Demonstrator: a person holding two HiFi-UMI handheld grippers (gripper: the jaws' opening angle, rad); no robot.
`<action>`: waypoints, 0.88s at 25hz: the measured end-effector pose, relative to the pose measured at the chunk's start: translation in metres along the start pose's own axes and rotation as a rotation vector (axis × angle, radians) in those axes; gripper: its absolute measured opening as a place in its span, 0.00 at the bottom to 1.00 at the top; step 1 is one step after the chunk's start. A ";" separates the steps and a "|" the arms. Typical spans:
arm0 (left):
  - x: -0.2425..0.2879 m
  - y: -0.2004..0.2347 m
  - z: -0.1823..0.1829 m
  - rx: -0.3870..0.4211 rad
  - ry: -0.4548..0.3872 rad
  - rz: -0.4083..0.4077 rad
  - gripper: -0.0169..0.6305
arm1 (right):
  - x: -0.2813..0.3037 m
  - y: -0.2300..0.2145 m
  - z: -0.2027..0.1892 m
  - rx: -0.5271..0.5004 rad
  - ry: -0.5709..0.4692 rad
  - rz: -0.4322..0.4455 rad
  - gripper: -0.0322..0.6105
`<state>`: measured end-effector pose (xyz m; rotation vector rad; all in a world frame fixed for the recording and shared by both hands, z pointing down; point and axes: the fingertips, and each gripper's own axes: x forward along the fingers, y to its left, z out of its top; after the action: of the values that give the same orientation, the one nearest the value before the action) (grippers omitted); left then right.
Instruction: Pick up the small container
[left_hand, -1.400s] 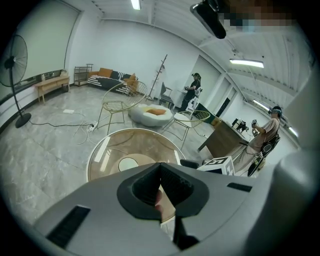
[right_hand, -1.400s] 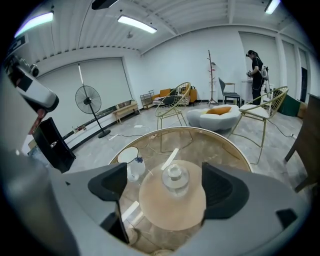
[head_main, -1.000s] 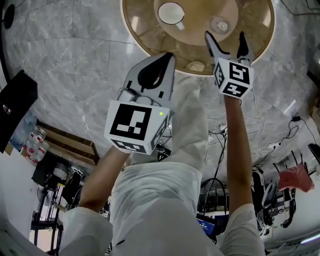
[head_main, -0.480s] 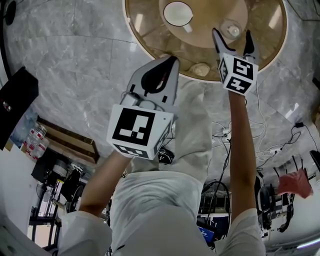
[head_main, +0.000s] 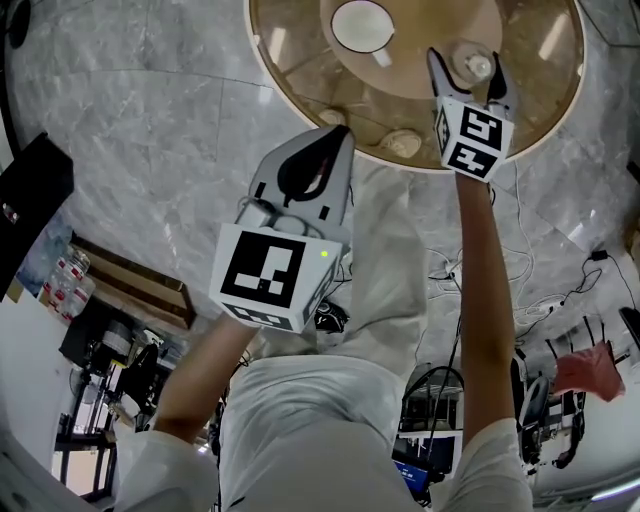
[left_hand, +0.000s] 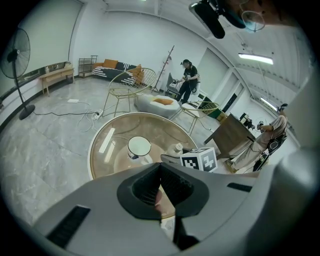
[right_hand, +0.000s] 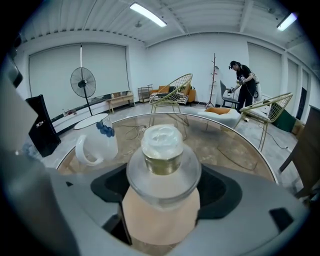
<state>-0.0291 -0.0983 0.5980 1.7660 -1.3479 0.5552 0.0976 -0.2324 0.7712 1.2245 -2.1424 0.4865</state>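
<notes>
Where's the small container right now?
Head view, upper right: the small container stands on the round glass table, right of the white mug, between the closing jaws of the right gripper.

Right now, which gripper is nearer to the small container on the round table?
Right. The right gripper has the small container between its closing jaws, not yet gripped. The left gripper hangs shut at the round table's near edge, well short of it.

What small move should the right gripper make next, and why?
Probably finish closing before any lift: the small container stands on the round table between the jaws of the right gripper, which are closing but seem not yet tight on it.
</notes>
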 end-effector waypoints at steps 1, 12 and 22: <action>-0.001 0.001 -0.002 0.001 0.001 0.002 0.05 | 0.001 0.001 0.001 -0.005 -0.005 0.000 0.67; -0.004 0.005 -0.010 -0.005 -0.002 0.009 0.05 | 0.014 -0.002 0.001 -0.049 -0.012 -0.010 0.58; -0.007 -0.003 -0.013 0.012 -0.008 -0.005 0.05 | 0.013 0.002 -0.004 -0.078 -0.001 0.016 0.57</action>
<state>-0.0268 -0.0834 0.5983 1.7827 -1.3474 0.5550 0.0926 -0.2375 0.7824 1.1657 -2.1534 0.4049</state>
